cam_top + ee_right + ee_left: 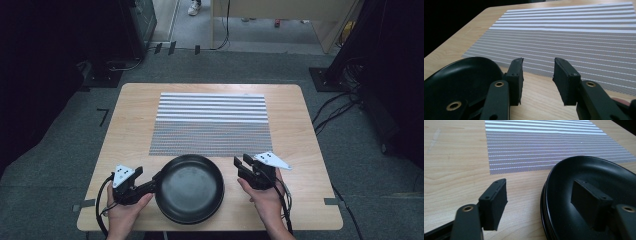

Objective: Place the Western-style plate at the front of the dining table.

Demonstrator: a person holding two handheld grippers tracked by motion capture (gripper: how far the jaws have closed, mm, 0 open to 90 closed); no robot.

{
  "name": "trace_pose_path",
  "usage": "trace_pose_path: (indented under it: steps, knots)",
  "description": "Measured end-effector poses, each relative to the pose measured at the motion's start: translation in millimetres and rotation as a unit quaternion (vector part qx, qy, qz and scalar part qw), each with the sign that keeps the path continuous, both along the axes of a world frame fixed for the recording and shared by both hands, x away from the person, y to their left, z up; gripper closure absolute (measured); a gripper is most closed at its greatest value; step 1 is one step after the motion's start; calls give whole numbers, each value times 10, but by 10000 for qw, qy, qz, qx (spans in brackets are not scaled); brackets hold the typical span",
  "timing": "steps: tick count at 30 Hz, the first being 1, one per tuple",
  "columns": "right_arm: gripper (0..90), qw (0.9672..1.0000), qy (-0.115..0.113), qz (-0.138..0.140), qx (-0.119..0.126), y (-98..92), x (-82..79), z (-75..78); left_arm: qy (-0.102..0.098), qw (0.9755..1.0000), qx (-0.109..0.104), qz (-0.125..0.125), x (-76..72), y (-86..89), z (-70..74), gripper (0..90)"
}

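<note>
A black shallow dish (190, 190), seemingly stacked on others like it, sits on the wooden table (132, 117) near the front edge. My left gripper (156, 181) reaches in from the dish's left side. In the left gripper view the left gripper (540, 188) straddles the rim of the dish (599, 177): one jaw hangs inside, the other stands well outside over bare wood, neither pressing, so it is open. My right gripper (242, 161) is just right of the dish. The right gripper (539, 63) is open with nothing between its jaws, and the dish (456, 80) lies to its left.
A grey and white striped placemat (211, 125) covers the middle and far part of the table, just beyond the dish. Bare wood runs along both sides of the mat. Cables and dark equipment stand on the carpet around the table.
</note>
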State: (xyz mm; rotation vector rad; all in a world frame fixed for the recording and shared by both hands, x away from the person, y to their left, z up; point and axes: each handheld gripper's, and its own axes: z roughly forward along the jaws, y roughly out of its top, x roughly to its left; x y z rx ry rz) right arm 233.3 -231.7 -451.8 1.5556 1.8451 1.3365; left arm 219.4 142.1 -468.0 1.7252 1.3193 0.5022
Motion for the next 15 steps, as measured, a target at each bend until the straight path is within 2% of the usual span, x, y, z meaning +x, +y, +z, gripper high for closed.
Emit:
trace_pose_path:
  steps: [5,10,15]
  knots:
    - [601,9999,81,76,21,85,2,-38,-16,10000,-18,-44,-16,-6,-6,358]
    - [607,9996,120,205,182,127,7,-79,11,10000,-50,-68,-24,-7,-33,407]
    - [603,9995,-38,290,80,174,7,-155,56,9999,-43,-71,-36,7,-100,435]
